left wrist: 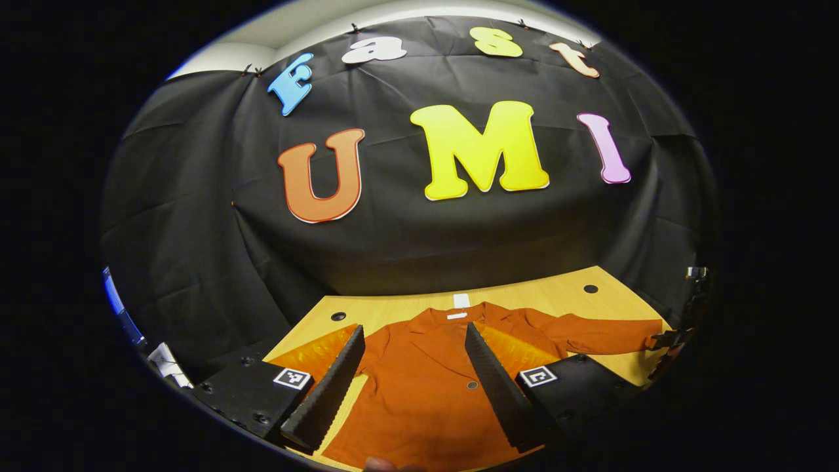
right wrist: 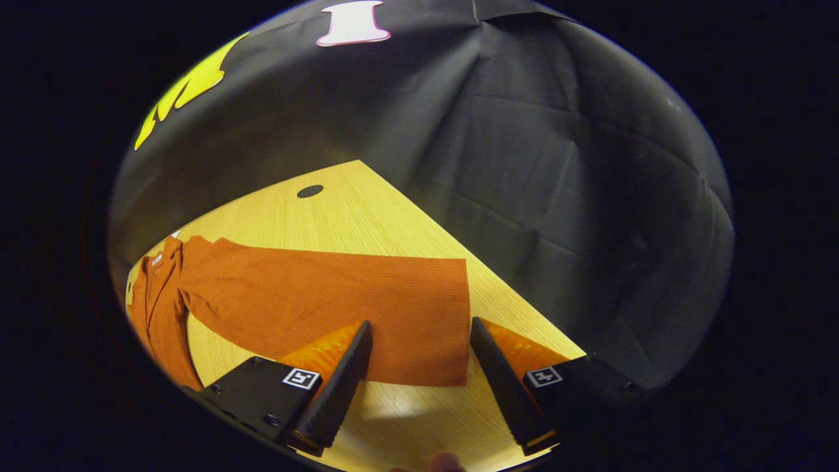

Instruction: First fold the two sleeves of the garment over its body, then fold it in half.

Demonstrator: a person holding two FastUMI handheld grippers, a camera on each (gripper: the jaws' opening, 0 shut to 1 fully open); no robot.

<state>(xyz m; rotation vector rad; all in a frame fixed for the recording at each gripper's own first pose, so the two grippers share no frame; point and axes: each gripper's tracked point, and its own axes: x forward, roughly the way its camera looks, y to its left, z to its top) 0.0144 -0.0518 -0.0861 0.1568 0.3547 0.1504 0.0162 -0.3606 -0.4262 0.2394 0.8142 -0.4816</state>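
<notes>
Both hand-held grippers, left (left wrist: 414, 380) and right (right wrist: 419, 383), agape above flat rust-orange garment (left wrist: 426, 387), sleeve (right wrist: 328, 301) outstretched.

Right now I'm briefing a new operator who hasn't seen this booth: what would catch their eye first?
The rust-orange garment lies flat and unfolded on the pale wooden table, collar toward the booth wall, a dark button on its front. One long sleeve stretches straight out across the wood, not yet folded. The right gripper hangs open just above that sleeve's cuff end, while the left gripper sits open over the garment's body.
</notes>
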